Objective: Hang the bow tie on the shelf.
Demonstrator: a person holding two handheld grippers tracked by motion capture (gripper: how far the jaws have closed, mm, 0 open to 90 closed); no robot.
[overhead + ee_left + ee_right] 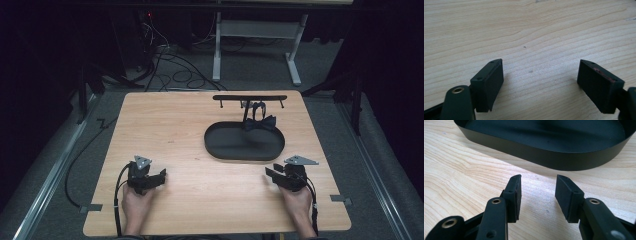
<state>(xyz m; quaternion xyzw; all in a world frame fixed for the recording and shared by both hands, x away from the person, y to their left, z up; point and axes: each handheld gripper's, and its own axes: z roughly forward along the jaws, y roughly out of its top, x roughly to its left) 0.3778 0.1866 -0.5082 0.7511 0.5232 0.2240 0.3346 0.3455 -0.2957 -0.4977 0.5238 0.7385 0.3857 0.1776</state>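
— Two claws rest on the near tabletop [165, 120]: your left claw [161, 176] is spread wide, your right claw [270, 173] partly open, both empty. Which is nearer the bow tie [260, 123]?

— Your right one. The bow tie lies at the tray's [225, 150] far rim, under the rack [249, 98], long axis crosswise; reach forward over the tray.

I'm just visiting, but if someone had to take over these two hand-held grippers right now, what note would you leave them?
Left gripper: open, empty, low over bare table.
Right gripper: open, empty, pointing at the near wall of the black tray.
Bow tie: at the tray's far end, beneath the T-shaped stand; whether it hangs or rests is unclear.
Done: nothing held.
Left: probably reach for the bow tie.
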